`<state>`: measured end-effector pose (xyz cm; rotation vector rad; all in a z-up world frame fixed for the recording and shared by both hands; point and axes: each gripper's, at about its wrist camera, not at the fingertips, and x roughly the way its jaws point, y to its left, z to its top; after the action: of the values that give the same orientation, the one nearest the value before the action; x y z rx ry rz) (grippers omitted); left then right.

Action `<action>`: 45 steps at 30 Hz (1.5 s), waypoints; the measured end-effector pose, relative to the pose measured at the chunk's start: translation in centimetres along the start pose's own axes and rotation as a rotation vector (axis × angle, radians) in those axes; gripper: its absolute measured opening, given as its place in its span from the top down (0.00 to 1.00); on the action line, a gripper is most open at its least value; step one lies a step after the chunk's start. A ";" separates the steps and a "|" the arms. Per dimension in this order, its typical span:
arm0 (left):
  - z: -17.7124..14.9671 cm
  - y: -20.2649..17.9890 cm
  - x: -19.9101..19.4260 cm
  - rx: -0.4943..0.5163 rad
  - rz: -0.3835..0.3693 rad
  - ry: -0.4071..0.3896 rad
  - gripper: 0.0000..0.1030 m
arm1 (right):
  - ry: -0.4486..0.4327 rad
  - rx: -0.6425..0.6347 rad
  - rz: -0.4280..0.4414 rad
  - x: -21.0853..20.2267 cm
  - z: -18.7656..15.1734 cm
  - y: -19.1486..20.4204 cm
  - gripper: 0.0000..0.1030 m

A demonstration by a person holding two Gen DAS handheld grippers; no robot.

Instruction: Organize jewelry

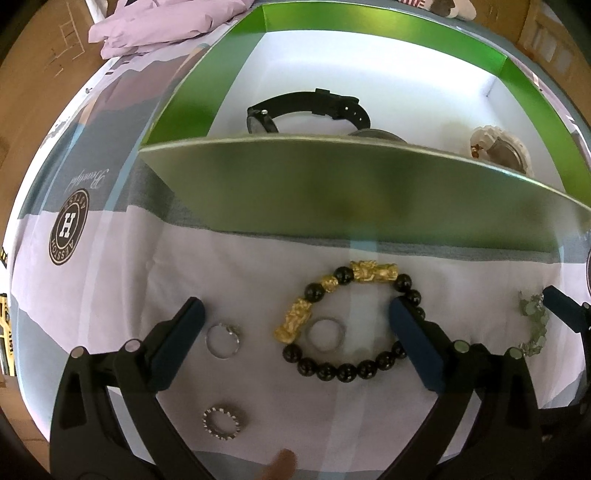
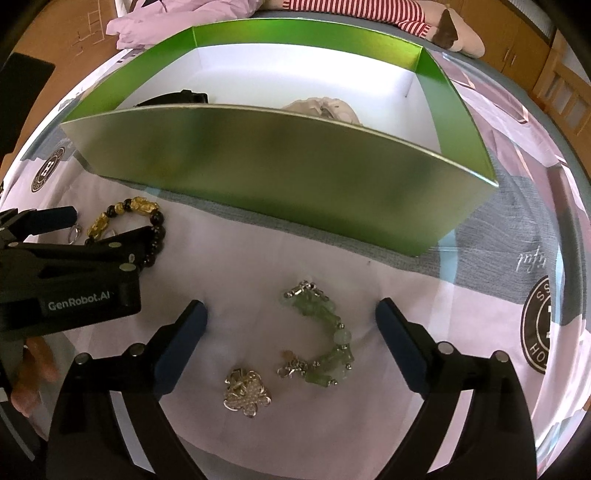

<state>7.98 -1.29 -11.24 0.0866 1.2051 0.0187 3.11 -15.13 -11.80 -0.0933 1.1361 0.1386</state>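
My left gripper [image 1: 297, 314] is open over the bedsheet, straddling a black-and-gold bead bracelet [image 1: 351, 325] with a plain silver ring [image 1: 327, 334] lying inside its loop. A second silver ring [image 1: 222, 339] lies by the left finger, and a toothed ring [image 1: 222, 422] sits nearer me. My right gripper [image 2: 291, 314] is open around a green stone bracelet [image 2: 325, 347], with a silver flower brooch [image 2: 247, 393] just in front of it. The green box [image 2: 280, 177] stands behind, holding a black watch [image 1: 306, 110] and a pale beaded piece [image 1: 498, 147].
The left gripper's body [image 2: 66, 273] fills the left side of the right wrist view, a hand [image 2: 29, 380] below it. A crumpled lilac cloth [image 1: 155, 26] and a striped soft toy [image 2: 388, 14] lie behind the box. Round logos are printed on the sheet [image 1: 68, 227].
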 end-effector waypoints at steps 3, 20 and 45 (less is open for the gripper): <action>-0.1 -0.1 0.0 0.000 0.001 -0.003 0.02 | -0.002 -0.003 -0.002 0.0 0.0 0.0 0.09; -0.4 -3.8 -1.9 0.208 -0.033 -0.060 0.88 | -0.010 -0.102 0.025 -1.8 -0.1 2.4 0.83; 1.8 2.4 -8.3 0.054 -0.307 -0.127 0.91 | -0.155 0.065 0.113 -8.5 2.0 -3.4 0.93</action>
<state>6.73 0.51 -2.66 -0.0499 1.0817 -0.2844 1.92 -18.69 -3.25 0.0389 0.9902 0.2053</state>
